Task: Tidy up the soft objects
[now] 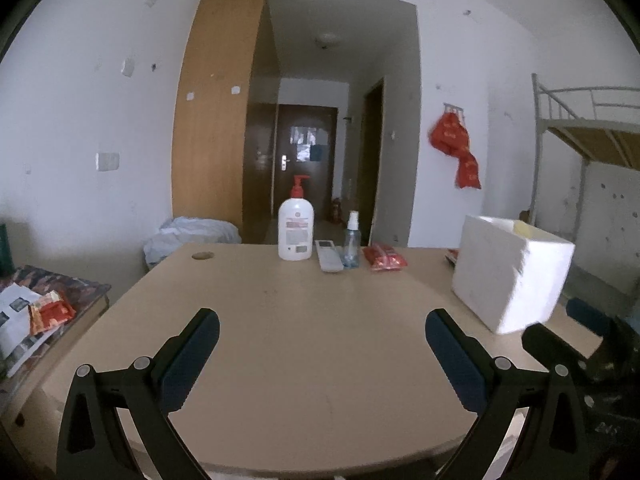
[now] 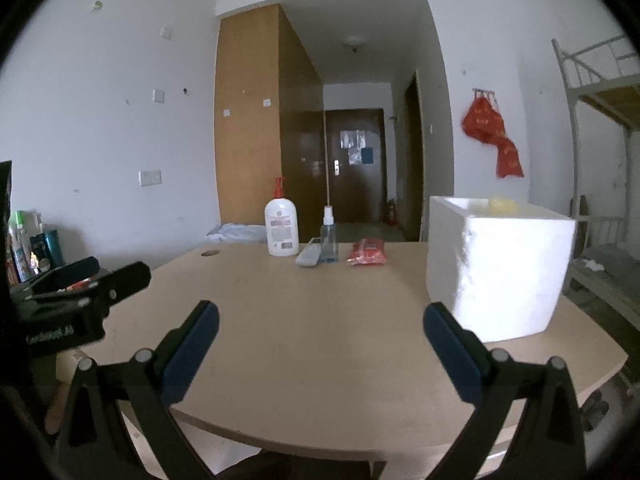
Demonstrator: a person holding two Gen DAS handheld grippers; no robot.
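Note:
A white foam box (image 1: pixel 512 270) stands on the right of the tan table (image 1: pixel 280 320); something yellow shows inside its top (image 2: pixel 500 203). A red soft packet (image 1: pixel 385 257) lies at the table's far edge, also in the right wrist view (image 2: pixel 367 257). My left gripper (image 1: pixel 322 344) is open and empty over the table's near part. My right gripper (image 2: pixel 320 340) is open and empty, with the foam box (image 2: pixel 496 272) just beyond its right finger. The left gripper also shows at the left of the right wrist view (image 2: pixel 92 280).
A white pump bottle (image 1: pixel 295 232), a remote (image 1: pixel 329 256) and a small spray bottle (image 1: pixel 352 240) stand at the far edge. A side surface on the left holds papers and a red packet (image 1: pixel 50 312). A bunk bed (image 1: pixel 588 128) stands at the right.

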